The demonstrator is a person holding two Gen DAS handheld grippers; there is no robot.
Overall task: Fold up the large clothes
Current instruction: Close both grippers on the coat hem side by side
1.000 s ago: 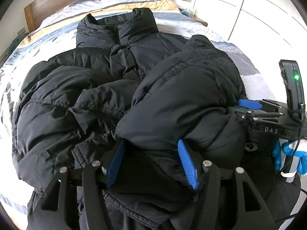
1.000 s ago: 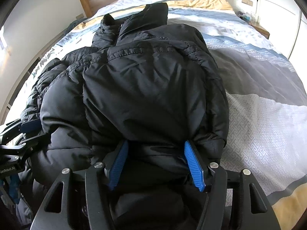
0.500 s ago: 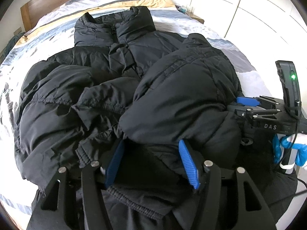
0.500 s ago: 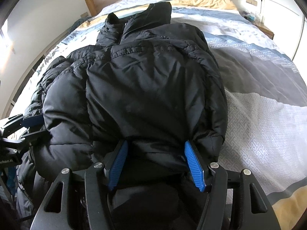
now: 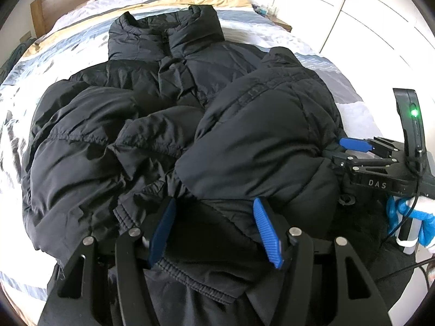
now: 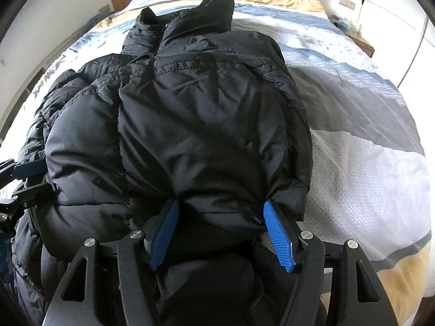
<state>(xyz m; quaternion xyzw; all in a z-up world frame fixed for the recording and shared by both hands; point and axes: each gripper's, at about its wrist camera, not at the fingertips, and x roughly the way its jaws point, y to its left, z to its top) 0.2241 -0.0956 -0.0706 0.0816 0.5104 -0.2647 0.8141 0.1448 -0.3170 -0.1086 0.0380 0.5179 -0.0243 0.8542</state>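
Observation:
A black puffer jacket (image 5: 114, 141) lies on the bed, collar toward the headboard, its right side folded over the middle. My left gripper (image 5: 214, 231) sits at the jacket's near hem with bulky fabric between its blue pads (image 5: 265, 231). My right gripper (image 6: 223, 231) holds the folded part of the jacket (image 6: 204, 125) the same way, fabric bulging between its blue pads (image 6: 277, 233). The right gripper also shows in the left wrist view (image 5: 361, 149), at the jacket's right edge. The left gripper shows at the far left of the right wrist view (image 6: 19, 179).
The bed (image 6: 353, 141) has a patterned white, grey, blue and yellow cover. A wooden headboard (image 5: 40, 13) stands at the far end. White wardrobe doors (image 5: 367, 27) and a bedside table (image 6: 361, 40) are on the right.
Both grippers have pushed a little forward toward the headboard with the jacket fold; the grip on the fabric is the same.

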